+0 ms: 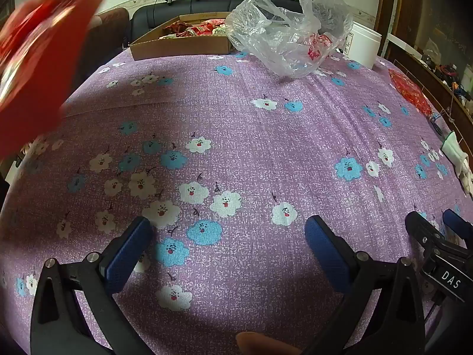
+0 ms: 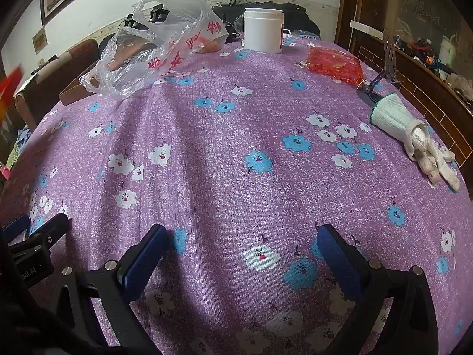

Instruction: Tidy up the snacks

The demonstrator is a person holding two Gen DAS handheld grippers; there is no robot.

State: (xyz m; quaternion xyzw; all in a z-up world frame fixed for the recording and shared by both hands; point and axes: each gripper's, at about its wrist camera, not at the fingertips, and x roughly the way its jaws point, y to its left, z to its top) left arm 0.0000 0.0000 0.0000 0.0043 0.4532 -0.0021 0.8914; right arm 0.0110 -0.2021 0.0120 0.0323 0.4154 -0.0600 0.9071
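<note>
Well beyond both tools [image 1: 227, 230] [image 2: 241, 238], snack box [image 1: 180, 44]

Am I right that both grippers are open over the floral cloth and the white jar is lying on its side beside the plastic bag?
Not quite: the white jar stands upright, as the right wrist view shows. The rest holds: left gripper and right gripper are open over the floral cloth, beside the plastic bag.

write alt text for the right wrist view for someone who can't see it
The right gripper hangs open and empty over a purple flowered tablecloth. At the far edge sit a crumpled clear plastic bag and a white jar, with a red packet and a white glove to the right. The left gripper shows at the lower left.
</note>
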